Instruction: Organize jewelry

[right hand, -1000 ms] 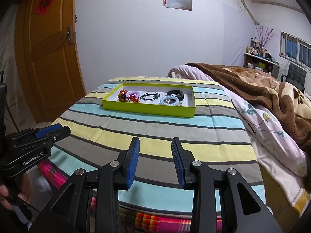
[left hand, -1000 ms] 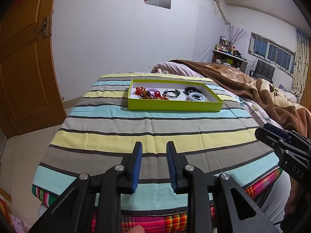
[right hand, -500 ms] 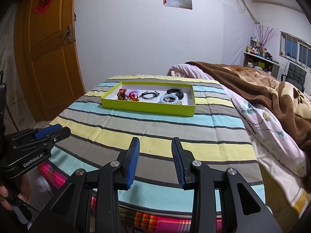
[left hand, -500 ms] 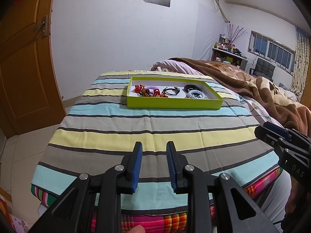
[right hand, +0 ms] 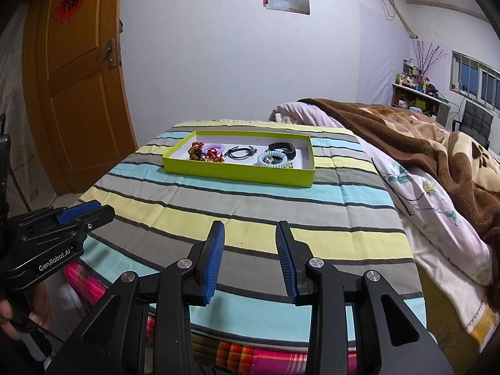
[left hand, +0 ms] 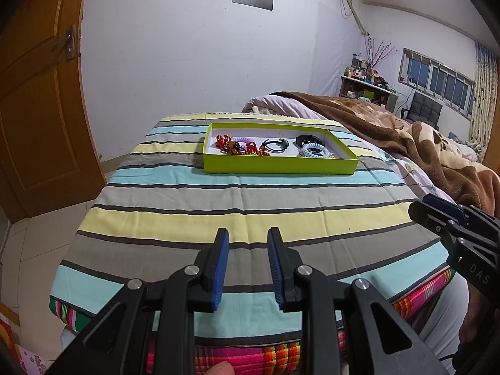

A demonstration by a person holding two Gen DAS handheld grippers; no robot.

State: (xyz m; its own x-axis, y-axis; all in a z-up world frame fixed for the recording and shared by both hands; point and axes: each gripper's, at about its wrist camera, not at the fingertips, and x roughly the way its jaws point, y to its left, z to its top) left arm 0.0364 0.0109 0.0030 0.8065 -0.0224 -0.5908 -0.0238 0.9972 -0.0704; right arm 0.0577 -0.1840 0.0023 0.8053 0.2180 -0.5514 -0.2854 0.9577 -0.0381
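Observation:
A lime-green shallow box [left hand: 278, 166] [right hand: 237, 173] lies on the far half of the striped cloth. Inside it are a red and brown bead cluster [left hand: 232, 147] [right hand: 203, 153], a lilac coil tie [left hand: 245, 140] [right hand: 215, 147], a black cord tie [left hand: 275, 145] [right hand: 240, 152], a pale blue coil bracelet [left hand: 315, 150] [right hand: 272, 158] and a black band [left hand: 307, 139] [right hand: 284, 147]. My left gripper [left hand: 247, 240] hovers open and empty over the near edge of the cloth. My right gripper [right hand: 251, 232] is beside it, open wider, also empty. Both stay well short of the box.
The striped cloth [left hand: 237, 200] covers a table that abuts a bed with a brown blanket [right hand: 422, 137] on the right. A wooden door [right hand: 81, 78] stands at the left. A hand [right hand: 18, 309] holds the left gripper's handle.

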